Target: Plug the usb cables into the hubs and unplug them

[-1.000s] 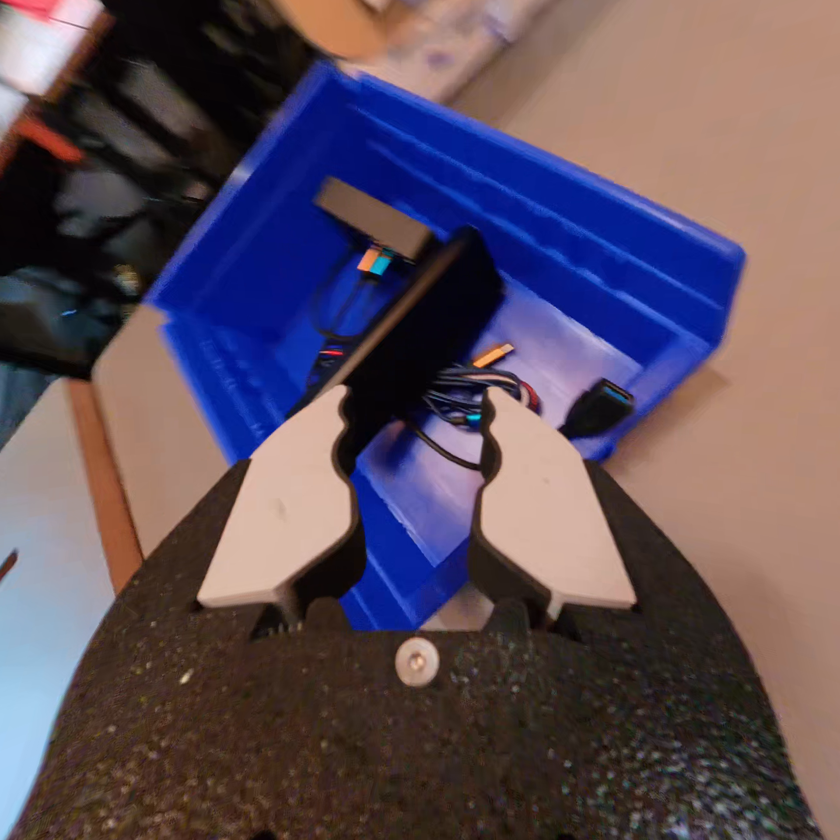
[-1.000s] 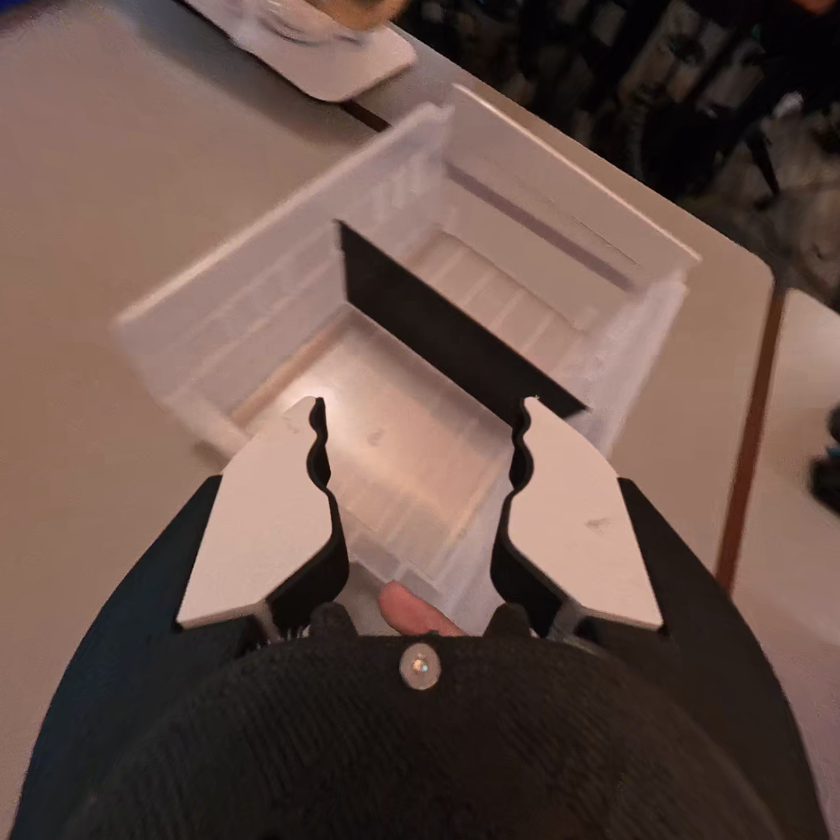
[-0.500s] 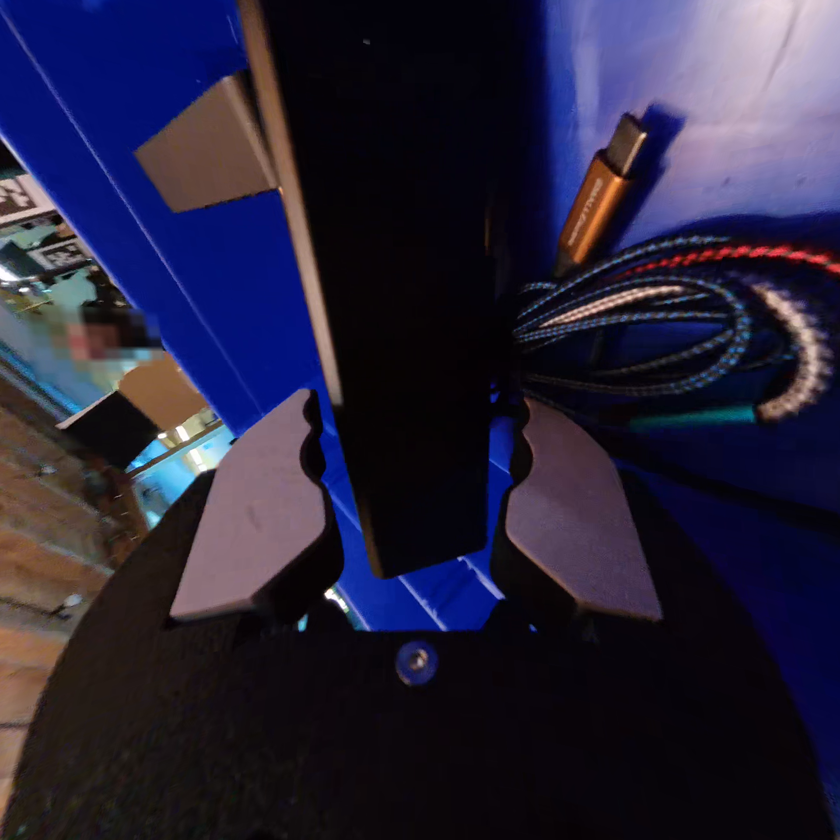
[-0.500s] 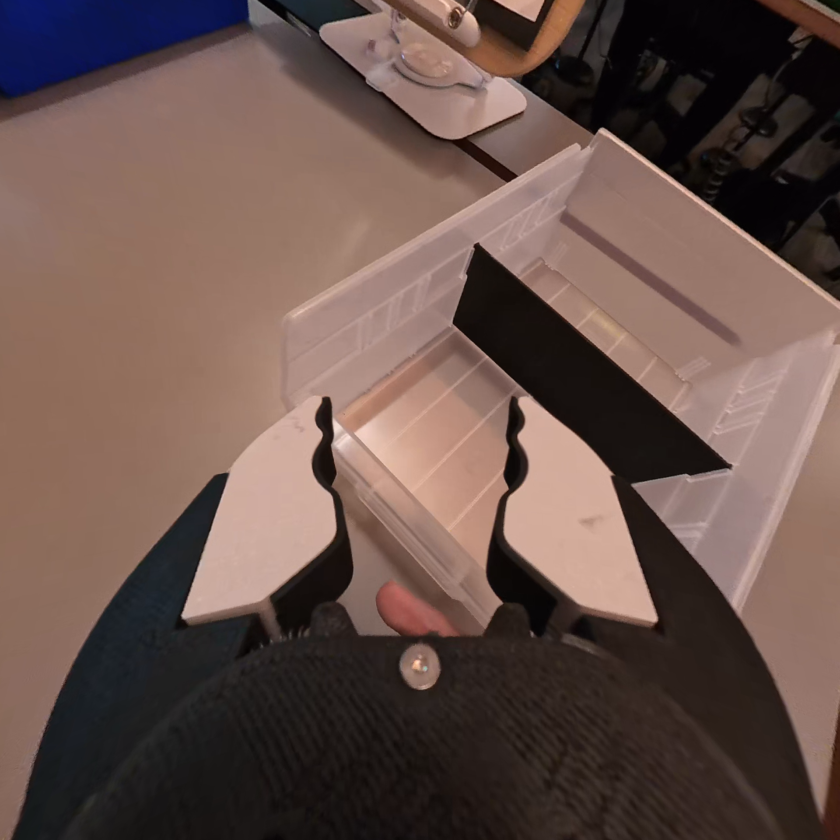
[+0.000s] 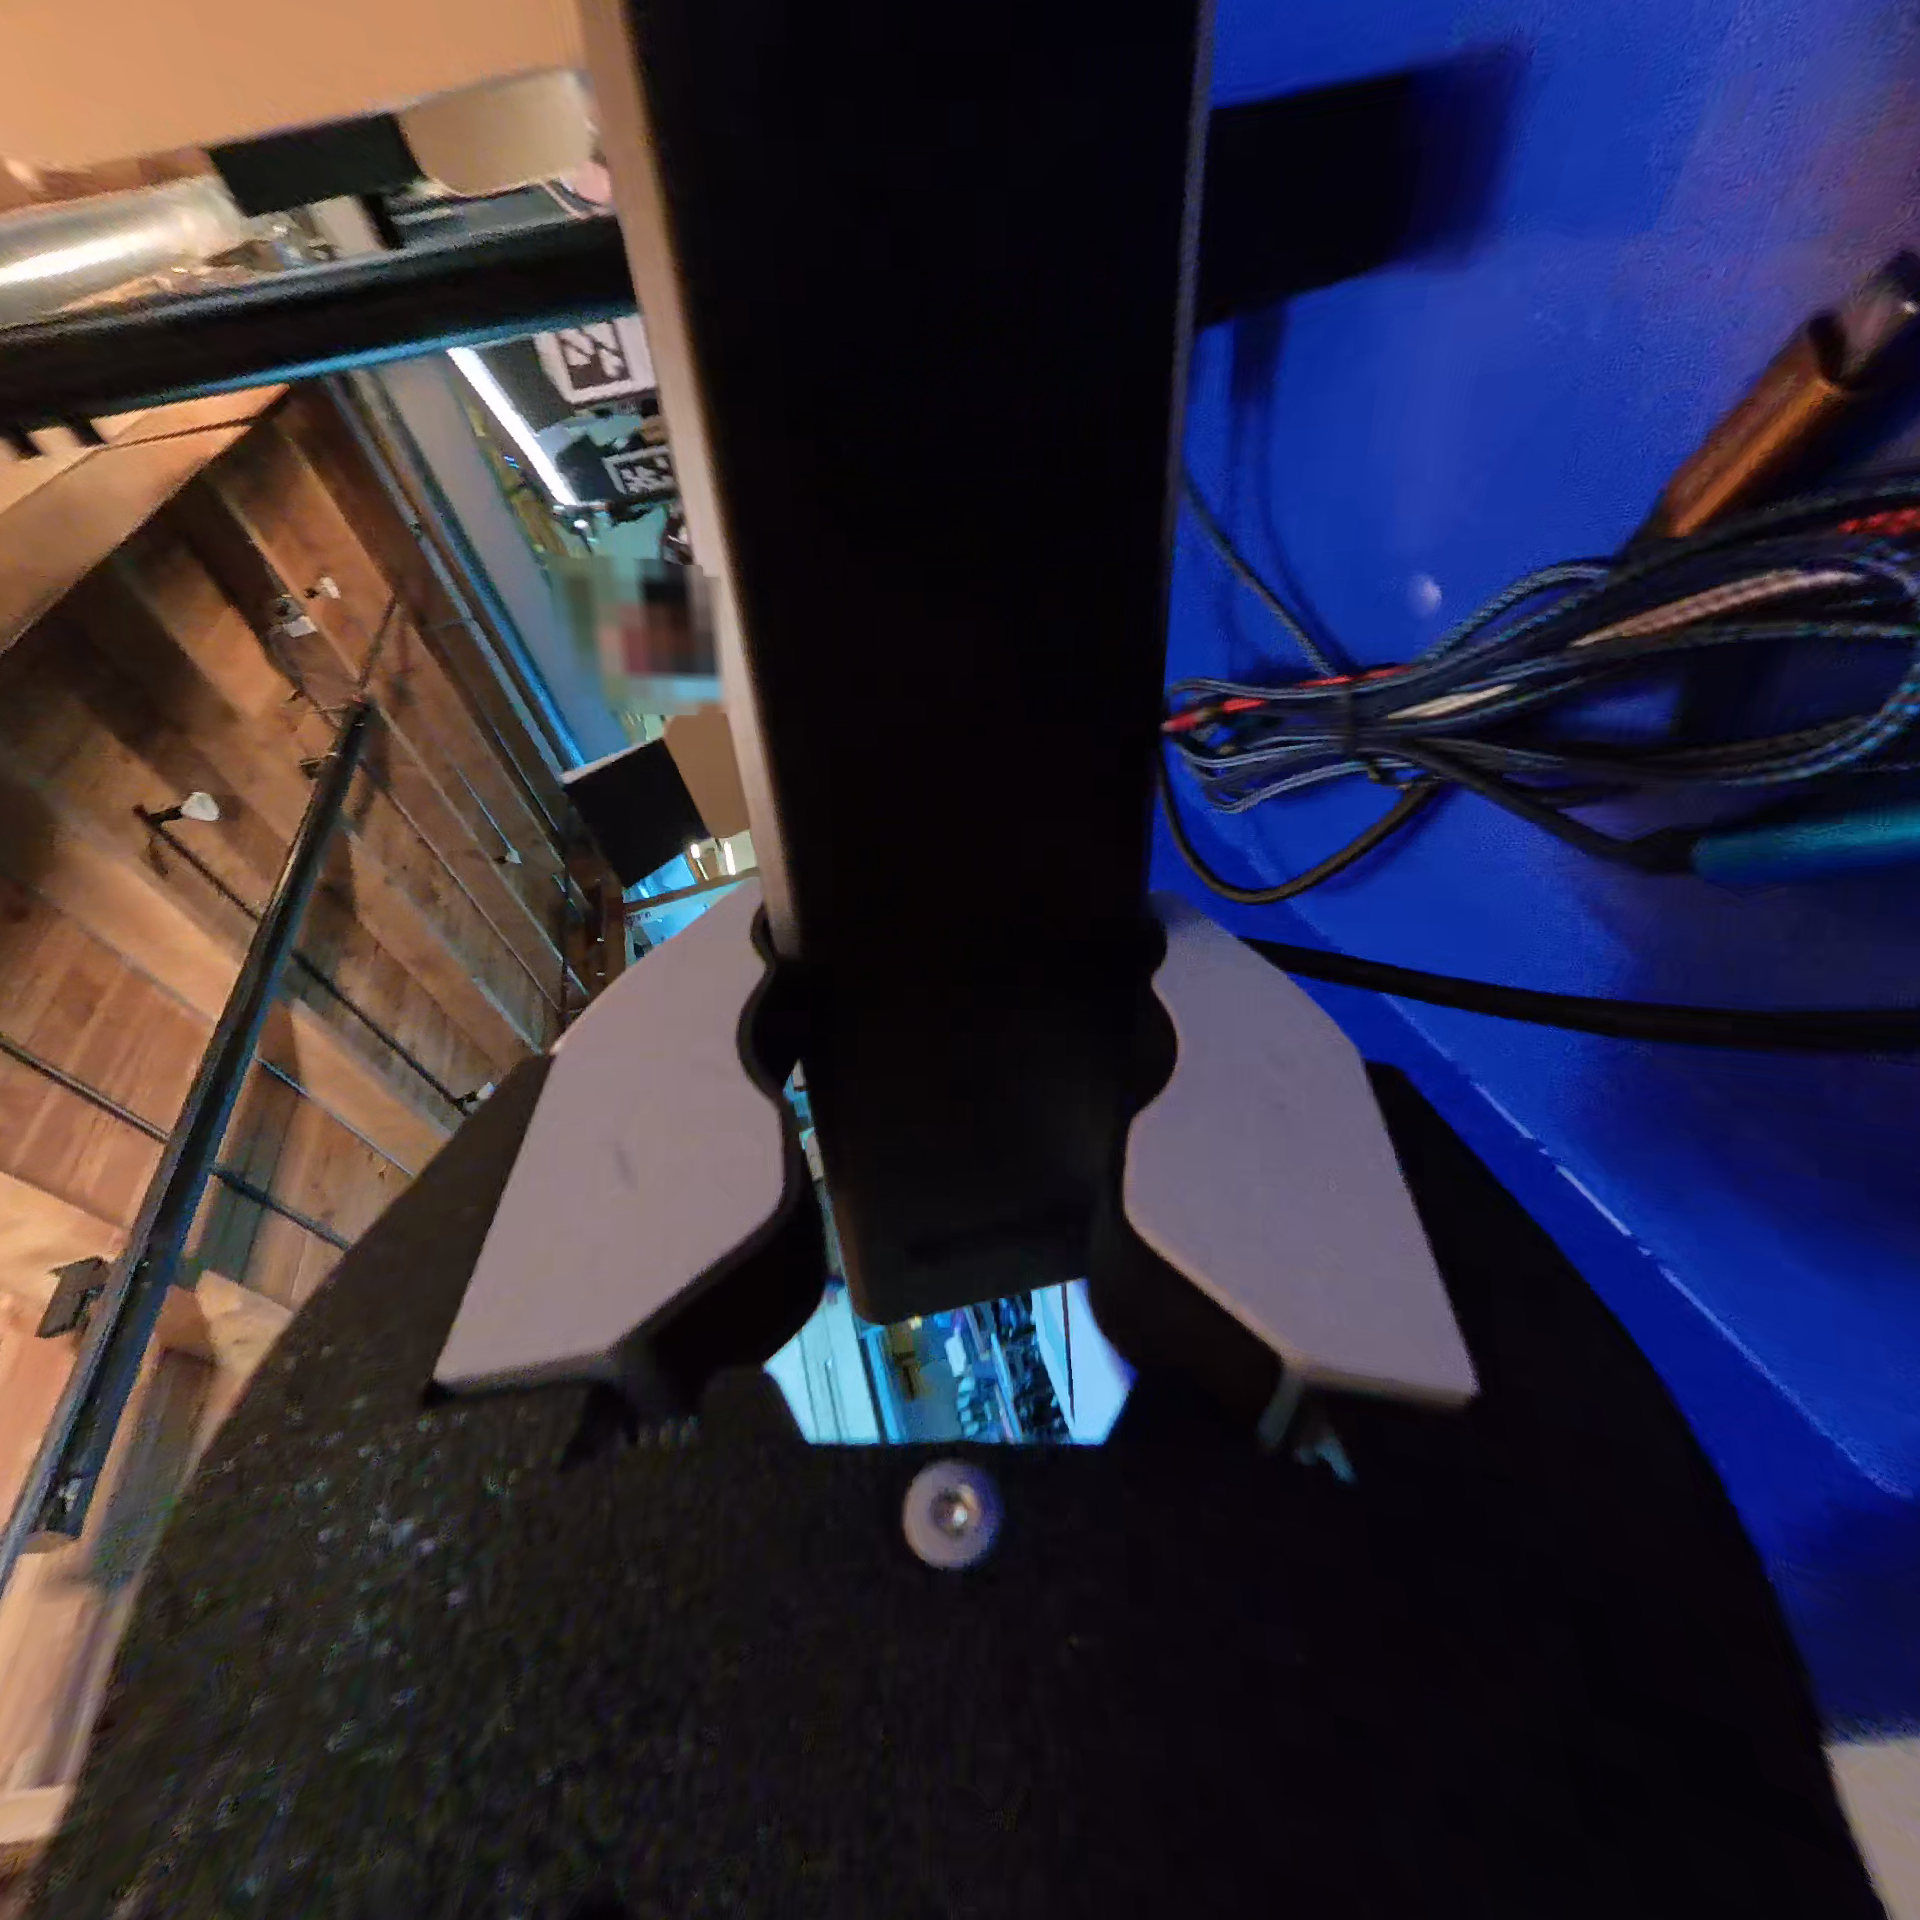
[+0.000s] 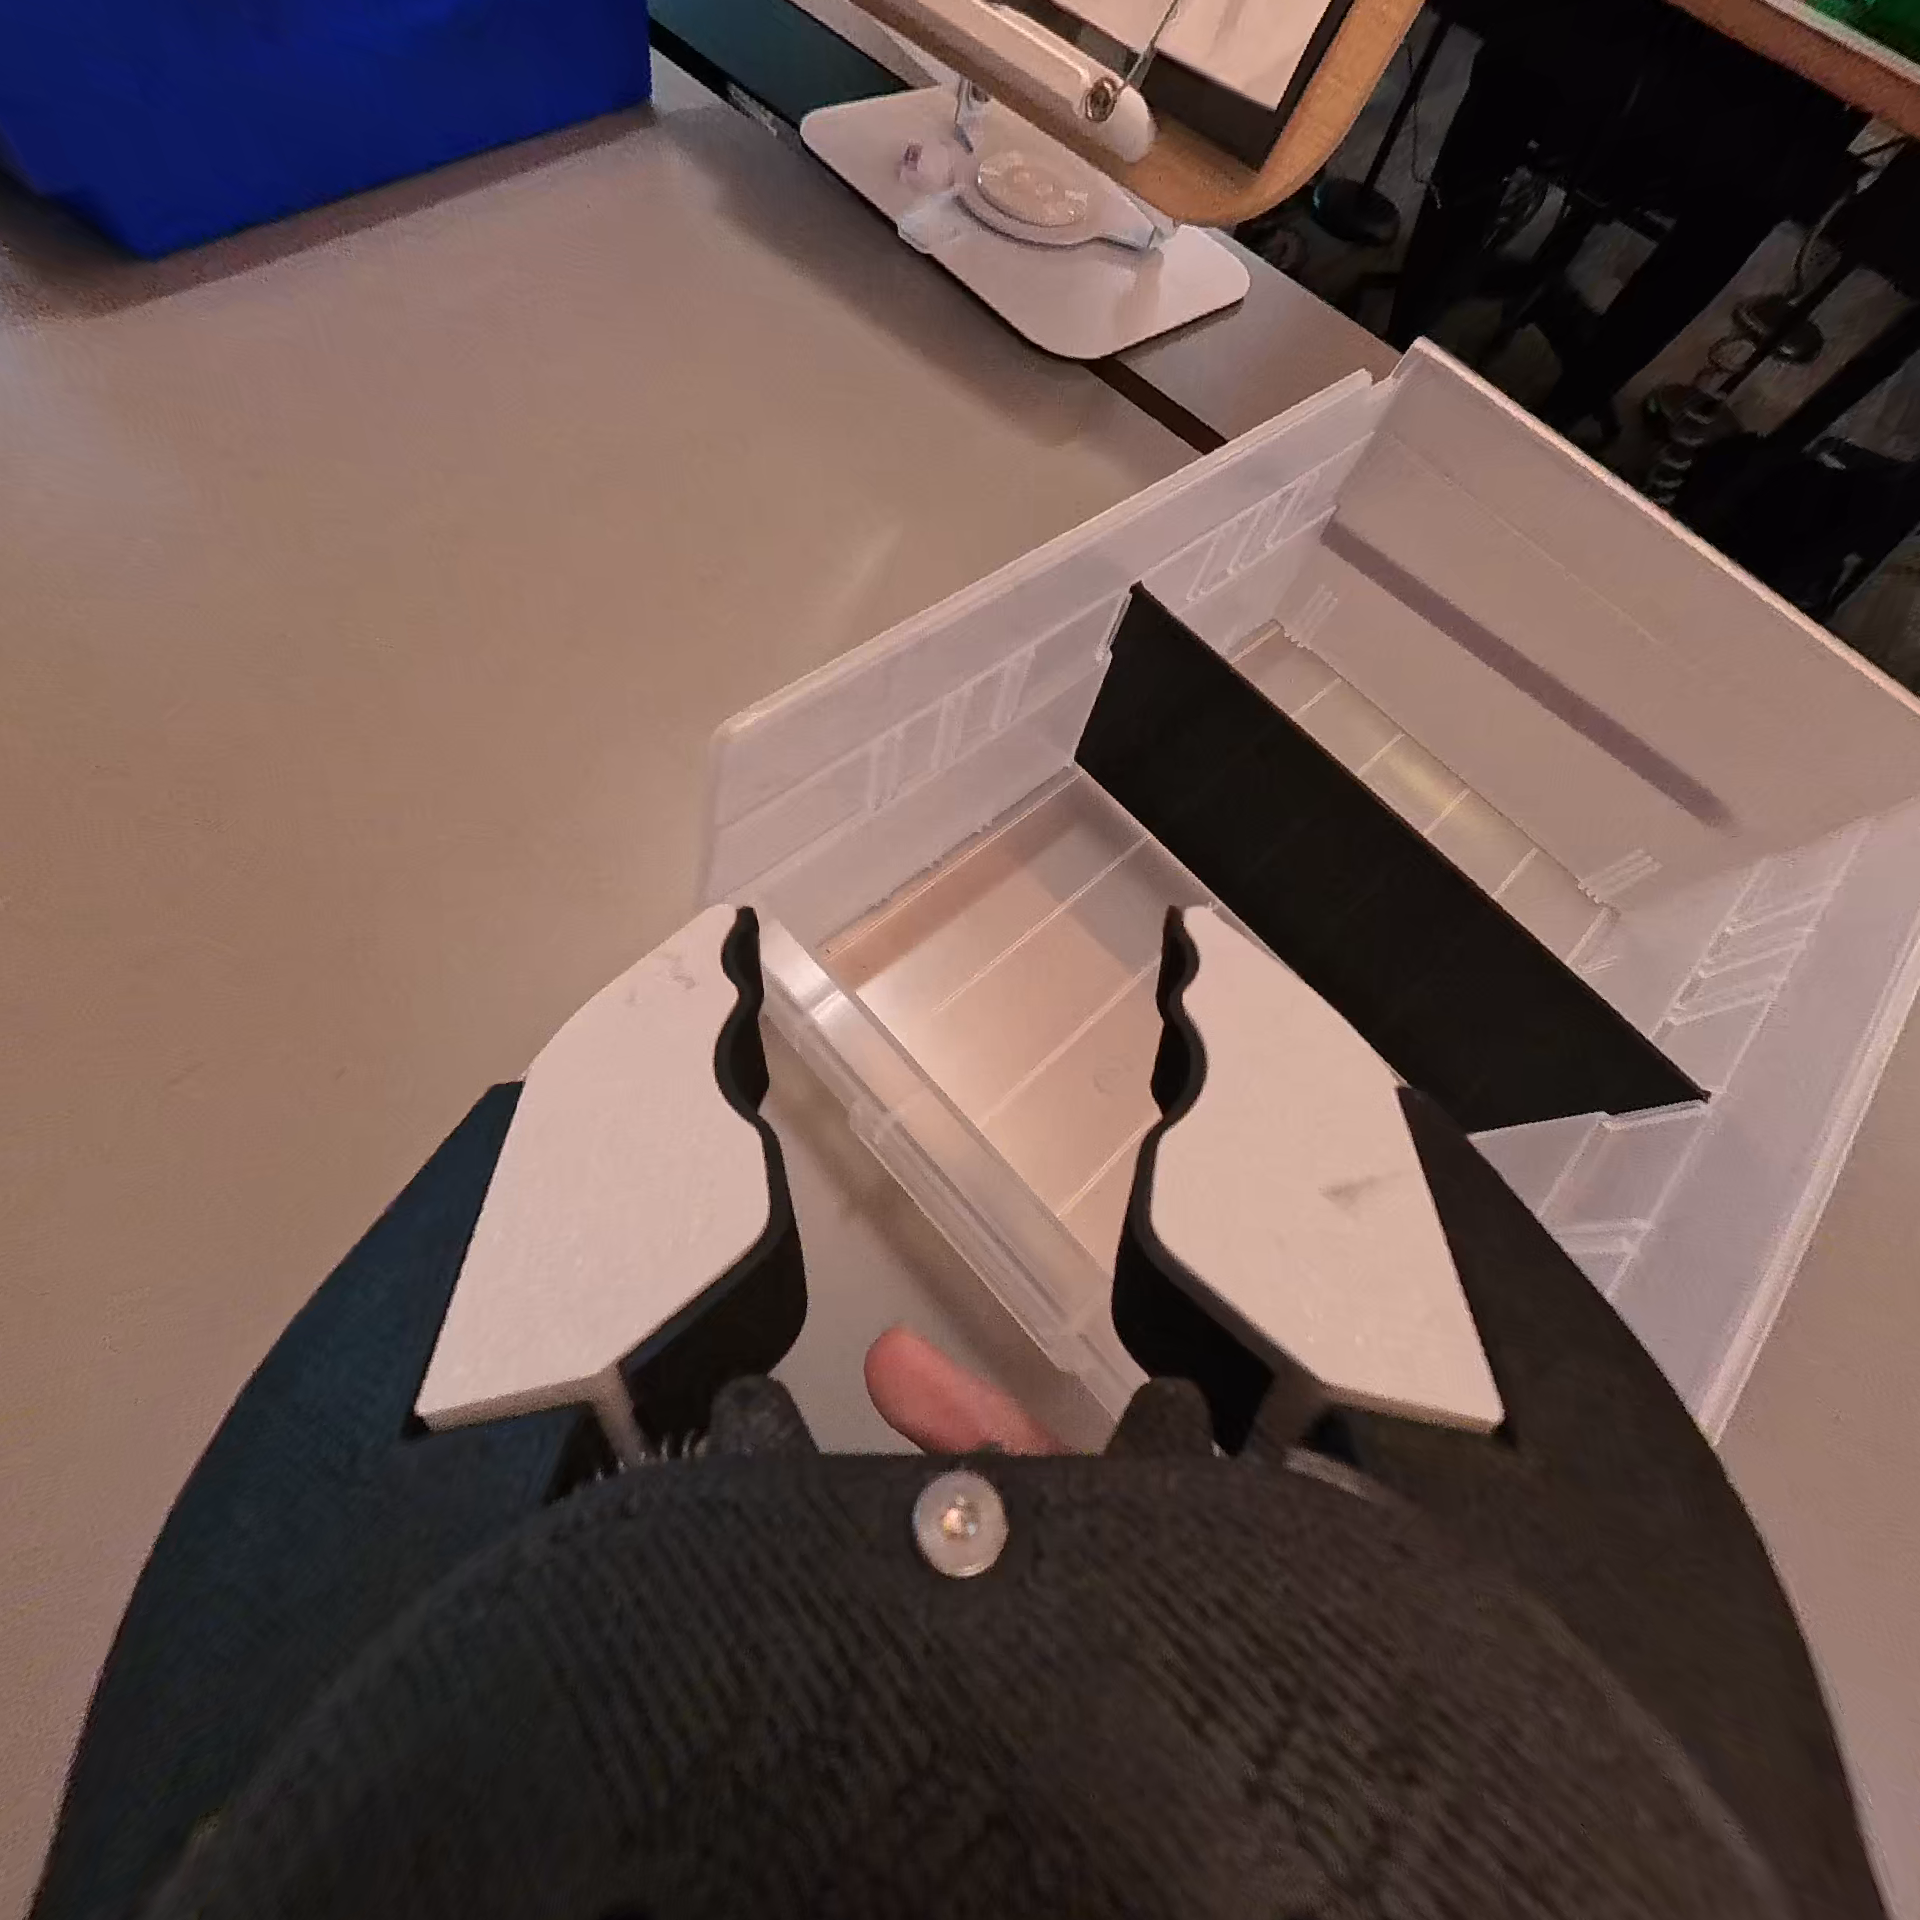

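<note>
In the left wrist view my left gripper (image 5: 961, 925) is shut on the black divider (image 5: 935, 520) of the blue bin (image 5: 1558, 1039), with both fingers pressed against its sides. Right of the divider a bundle of braided usb cables (image 5: 1558, 717) lies in the bin, with a copper-coloured plug (image 5: 1787, 416) and a teal plug (image 5: 1808, 852). A dark block (image 5: 1309, 187) sits behind the divider; I cannot tell whether it is a hub. In the right wrist view my right gripper (image 6: 961, 925) is open and empty over the front lip of a clear bin (image 6: 1039, 727).
The clear bin has its own black divider (image 6: 1351, 883) and both compartments look bare. The blue bin (image 6: 312, 104) shows at the far left of the grey table (image 6: 364, 623). A white stand base (image 6: 1039, 239) stands at the back. A person's fingertip (image 6: 935, 1392) shows under the right gripper.
My left gripper went down into the blue bin and closed on the black divider; its view now tilts up toward the room. My right gripper drew back to the clear bin's front lip.
</note>
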`<state>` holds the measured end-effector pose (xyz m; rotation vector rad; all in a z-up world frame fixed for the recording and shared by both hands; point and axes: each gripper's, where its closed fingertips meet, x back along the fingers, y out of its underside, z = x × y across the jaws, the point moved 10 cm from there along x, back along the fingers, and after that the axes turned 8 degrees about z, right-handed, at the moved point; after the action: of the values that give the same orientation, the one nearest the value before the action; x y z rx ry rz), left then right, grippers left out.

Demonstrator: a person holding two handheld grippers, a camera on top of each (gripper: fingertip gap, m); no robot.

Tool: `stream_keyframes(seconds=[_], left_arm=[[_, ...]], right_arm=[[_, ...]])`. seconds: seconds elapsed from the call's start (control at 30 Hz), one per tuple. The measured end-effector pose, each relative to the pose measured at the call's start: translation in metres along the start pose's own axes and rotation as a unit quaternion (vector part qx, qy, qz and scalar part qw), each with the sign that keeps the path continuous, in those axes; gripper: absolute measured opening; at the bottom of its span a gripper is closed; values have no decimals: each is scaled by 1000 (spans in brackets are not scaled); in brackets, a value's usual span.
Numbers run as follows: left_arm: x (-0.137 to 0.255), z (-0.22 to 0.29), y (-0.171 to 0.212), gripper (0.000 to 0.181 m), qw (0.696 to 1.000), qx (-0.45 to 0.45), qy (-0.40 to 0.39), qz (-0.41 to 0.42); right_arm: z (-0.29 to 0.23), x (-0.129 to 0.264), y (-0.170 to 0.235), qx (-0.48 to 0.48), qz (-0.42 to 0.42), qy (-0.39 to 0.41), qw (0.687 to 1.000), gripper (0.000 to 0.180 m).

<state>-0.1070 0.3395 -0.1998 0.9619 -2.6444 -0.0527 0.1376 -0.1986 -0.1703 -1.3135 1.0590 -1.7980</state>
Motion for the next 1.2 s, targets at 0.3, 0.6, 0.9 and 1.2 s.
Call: stream_keyframes(seconds=[0.3, 0.6, 0.9, 1.2], left_arm=[[68, -93, 11, 63, 964, 207, -124, 116], [126, -130, -18, 62, 671, 561, 37, 484], [129, -49, -123, 62, 340, 531, 306, 713], [139, -3, -186, 62, 259, 465, 412, 739]], right_arm=[[-20, -11, -13, 6, 26, -33, 999, 74], [-74, -14, -54, 29, 181, -142, 973, 87], [-160, 12, -135, 69, 325, -219, 917, 70], [-177, -45, -168, 65, 220, -249, 941, 82]])
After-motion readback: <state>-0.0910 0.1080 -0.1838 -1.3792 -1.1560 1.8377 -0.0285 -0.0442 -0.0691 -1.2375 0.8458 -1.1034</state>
